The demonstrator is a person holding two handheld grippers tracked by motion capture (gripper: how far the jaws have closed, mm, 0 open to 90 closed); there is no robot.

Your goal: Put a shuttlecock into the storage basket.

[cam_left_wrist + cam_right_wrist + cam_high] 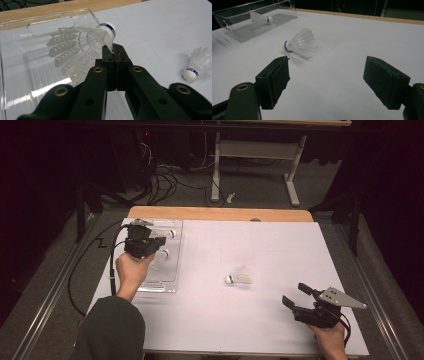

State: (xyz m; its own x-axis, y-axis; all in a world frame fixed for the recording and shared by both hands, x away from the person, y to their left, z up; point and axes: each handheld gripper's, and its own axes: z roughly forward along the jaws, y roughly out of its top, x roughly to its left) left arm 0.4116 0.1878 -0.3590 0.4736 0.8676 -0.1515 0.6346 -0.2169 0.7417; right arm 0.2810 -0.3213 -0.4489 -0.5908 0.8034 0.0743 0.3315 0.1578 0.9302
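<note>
Left tongs [115, 53], closed on a feather of a shuttlecock [82, 47], hold it above the clear tray [15, 30] at ten o'clock on the bench [280, 245]. Releasing it there looks next. Right tongs [325, 82] gape empty; a second shuttlecock [239, 276] lies mid-bench, unobstructed.

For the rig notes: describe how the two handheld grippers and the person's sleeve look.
Both the left gripper and right gripper are black with two blocky jaws and brass-coloured pivot pins. A black cable trails from the left; a grey three-cornered plate tops the right. The left sleeve is dark green.
</note>
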